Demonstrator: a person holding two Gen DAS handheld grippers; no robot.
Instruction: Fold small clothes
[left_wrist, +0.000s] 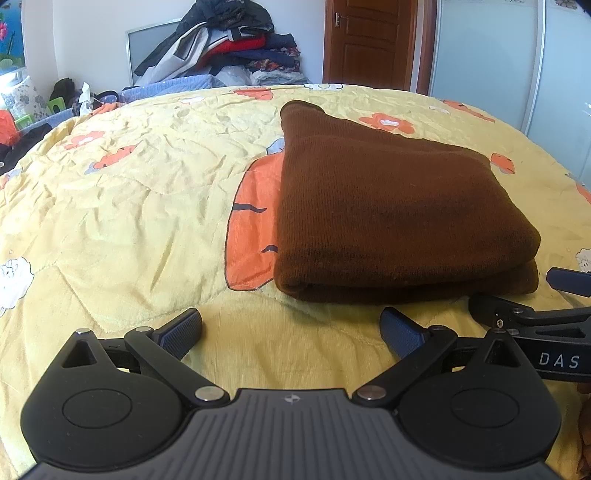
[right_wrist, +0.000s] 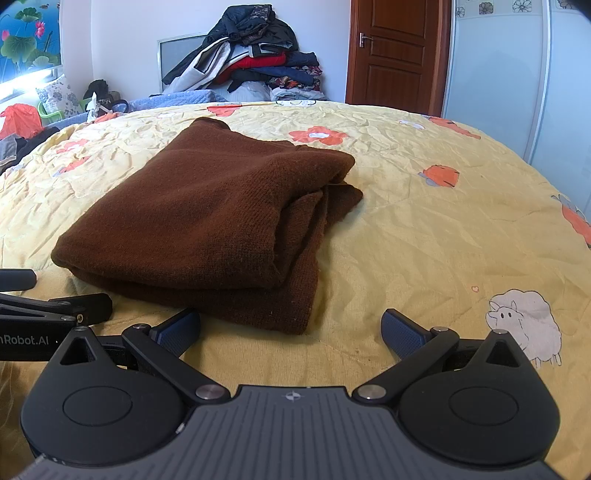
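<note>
- Left wrist view has the left claw spread wide and gripping nothing, its blue pads low over the yellow quilt.
- Just ahead and to its right lies the folded brown sweater, flat on the quilt and clear of the pads.
- At that view's right edge, part of the other tool shows, close to the sweater's near corner.
- Right wrist view shows the right claw likewise released and empty, its pads apart above the quilt.
- The brown sweater sits ahead and to the left, its near edge close to the left pad; contact cannot be told.
- Further back, a heap of clothes is piled against the wall, with a wooden door to its right.
</note>
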